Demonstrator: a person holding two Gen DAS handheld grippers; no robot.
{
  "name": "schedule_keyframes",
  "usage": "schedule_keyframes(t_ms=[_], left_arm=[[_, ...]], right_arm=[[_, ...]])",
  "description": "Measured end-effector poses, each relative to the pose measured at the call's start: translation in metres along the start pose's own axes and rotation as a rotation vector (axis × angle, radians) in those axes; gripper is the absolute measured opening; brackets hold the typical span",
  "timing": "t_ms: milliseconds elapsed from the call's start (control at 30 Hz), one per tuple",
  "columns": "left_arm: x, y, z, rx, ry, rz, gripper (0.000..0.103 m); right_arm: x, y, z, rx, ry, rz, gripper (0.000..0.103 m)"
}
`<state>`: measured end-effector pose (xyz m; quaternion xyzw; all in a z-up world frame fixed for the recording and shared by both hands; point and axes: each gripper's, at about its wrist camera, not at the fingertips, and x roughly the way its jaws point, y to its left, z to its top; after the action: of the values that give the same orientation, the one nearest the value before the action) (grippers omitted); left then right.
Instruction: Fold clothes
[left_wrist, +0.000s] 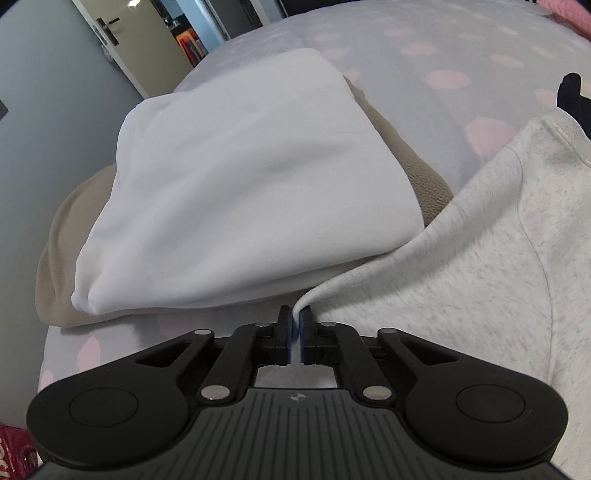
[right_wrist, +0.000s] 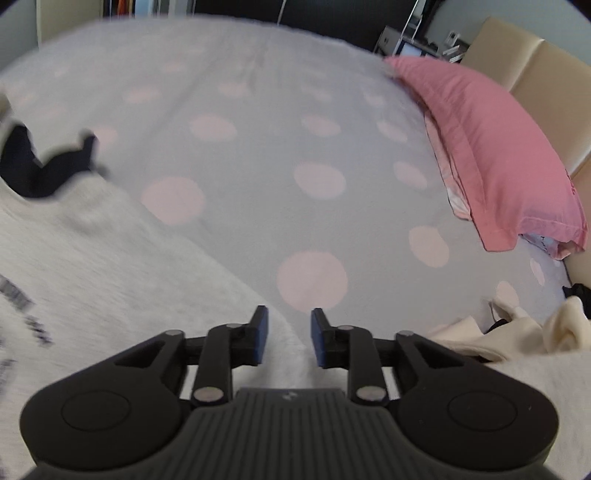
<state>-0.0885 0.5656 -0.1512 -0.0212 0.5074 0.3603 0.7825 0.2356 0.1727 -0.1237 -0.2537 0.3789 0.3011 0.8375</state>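
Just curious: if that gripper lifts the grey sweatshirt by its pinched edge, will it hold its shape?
Probably not. The grey sweatshirt already peaks into a soft fold where the left gripper pinches it, so it would likely hang limp. Its thick-looking knit suggests some weight.

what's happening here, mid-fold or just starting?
Someone is folding clothes on a bed with a handheld gripper in each hand. The left gripper is shut on an edge of the light grey sweatshirt, which lies spread on the spotted bedcover. The right gripper is open over the sweatshirt's edge, holding nothing. A folded white garment already sits on a beige one nearby, so this looks like an early step on the sweatshirt.
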Motion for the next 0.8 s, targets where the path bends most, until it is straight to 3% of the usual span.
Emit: schedule_keyframes(t_ms=[33, 100, 267, 400, 533, 700, 800], left_arm=[[-0.007, 0.003, 0.0, -0.022, -0.006, -0.011, 0.013], [-0.026, 0.007, -0.001, -0.046, -0.027, -0.038, 0.027], [-0.096, 0.009, -0.004, -0.11, -0.053, -0.143, 0.043], [-0.156, -0.006, -0.006, -0.145, -0.004, -0.209, 0.047], [-0.217, -0.028, -0.017, -0.154, 0.022, -0.328, 0.048], [-0.291, -0.06, -0.033, -0.091, 0.023, -0.476, 0.049], [-0.336, -0.08, -0.043, -0.049, 0.022, -0.565, 0.05]], right_arm=[[-0.012, 0.003, -0.002, 0.01, -0.01, 0.029, 0.041], [-0.033, 0.01, -0.009, 0.025, -0.021, 0.08, 0.046], [-0.073, 0.028, -0.04, 0.074, -0.022, 0.176, 0.051], [-0.102, 0.038, -0.077, 0.124, -0.017, 0.211, 0.056], [-0.124, 0.038, -0.117, 0.157, -0.038, 0.204, 0.06], [-0.126, 0.018, -0.157, 0.306, 0.002, 0.177, 0.06], [-0.123, 0.004, -0.163, 0.4, -0.001, 0.171, 0.06]])
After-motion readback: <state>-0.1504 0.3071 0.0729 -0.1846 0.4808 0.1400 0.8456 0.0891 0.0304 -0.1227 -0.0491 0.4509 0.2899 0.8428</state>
